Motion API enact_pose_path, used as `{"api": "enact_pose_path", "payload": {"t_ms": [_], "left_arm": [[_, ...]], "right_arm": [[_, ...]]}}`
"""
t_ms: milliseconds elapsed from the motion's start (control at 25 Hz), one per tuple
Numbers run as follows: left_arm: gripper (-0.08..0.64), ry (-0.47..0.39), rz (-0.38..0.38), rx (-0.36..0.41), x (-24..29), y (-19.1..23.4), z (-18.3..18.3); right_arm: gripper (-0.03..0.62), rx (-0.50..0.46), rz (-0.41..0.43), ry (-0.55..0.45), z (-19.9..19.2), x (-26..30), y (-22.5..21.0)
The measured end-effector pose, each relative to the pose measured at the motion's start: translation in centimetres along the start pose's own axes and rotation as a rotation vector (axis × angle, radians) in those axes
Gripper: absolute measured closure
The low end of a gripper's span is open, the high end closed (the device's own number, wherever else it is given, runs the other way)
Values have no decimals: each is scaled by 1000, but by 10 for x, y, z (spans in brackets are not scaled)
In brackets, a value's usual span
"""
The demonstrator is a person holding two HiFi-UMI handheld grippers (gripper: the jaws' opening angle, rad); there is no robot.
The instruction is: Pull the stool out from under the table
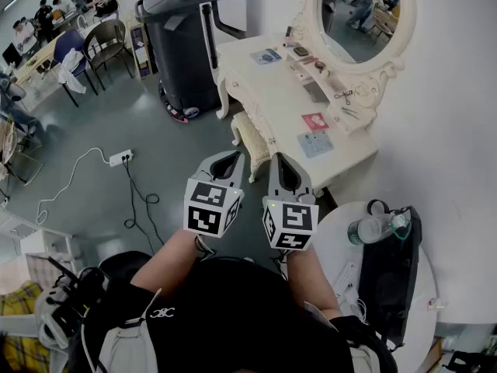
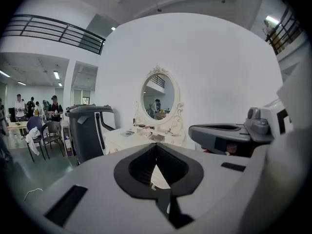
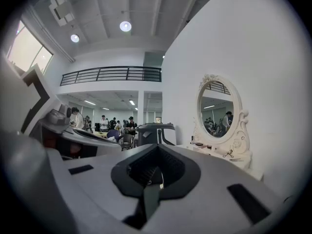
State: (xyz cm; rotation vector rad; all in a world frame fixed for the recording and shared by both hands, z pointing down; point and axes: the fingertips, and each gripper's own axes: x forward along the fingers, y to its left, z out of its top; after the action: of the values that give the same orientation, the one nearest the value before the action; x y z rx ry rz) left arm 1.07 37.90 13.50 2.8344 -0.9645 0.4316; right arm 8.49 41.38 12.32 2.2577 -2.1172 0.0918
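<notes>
Head view: logged stool [image 1: 249,134] tucked partway under dressing table [image 1: 264,92], at the table's 7 o'clock edge. Noted cream cushion and carved legs showing beyond the tabletop. Marked as not yet pulled out.

Logged left gripper [image 1: 235,155] and right gripper [image 1: 278,157] side by side, raised at 6 o'clock of the stool, both pointing toward 12 o'clock. Saw no contact with stool or table.

Left gripper view: found jaws pressed together at the tips, with nothing between them. Sighted table and oval mirror [image 2: 157,95] ahead at 12 o'clock, well apart from the tips. Sighted right gripper alongside at 3 o'clock.

Right gripper view: found jaws likewise closed, clamped on nothing. Sighted mirror at 2 o'clock and left gripper at 9 o'clock.

Tabletop, head view: noted blue card [image 1: 266,55] toward 11 o'clock. Noted pink card [image 1: 314,120] and pale blue card [image 1: 314,142] toward 4 o'clock. Noted scissors [image 1: 344,95] near the mirror's base.

Surroundings, head view: recorded large dark grey machine [image 1: 186,37] at 10 o'clock of the table, just beside it. Recorded white power strip [image 1: 120,158] with cables on the floor at 9 o'clock of the grippers. Recorded round white table [image 1: 334,243] at 4 o'clock of the right gripper, carrying water bottle [image 1: 373,228] and black bag [image 1: 392,270]. Spotted people seated at desks far off at 10 o'clock.
</notes>
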Motion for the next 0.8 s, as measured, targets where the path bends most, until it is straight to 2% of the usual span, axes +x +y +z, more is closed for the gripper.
{"api": "enact_pose_path", "payload": {"t_ms": [440, 800], "left_arm": [[557, 0, 34, -13, 4, 9, 0], [557, -5, 32, -18, 10, 6, 3]], "right_arm": [[589, 27, 2, 23, -2, 10, -3], [589, 61, -35, 23, -4, 9, -18]]}}
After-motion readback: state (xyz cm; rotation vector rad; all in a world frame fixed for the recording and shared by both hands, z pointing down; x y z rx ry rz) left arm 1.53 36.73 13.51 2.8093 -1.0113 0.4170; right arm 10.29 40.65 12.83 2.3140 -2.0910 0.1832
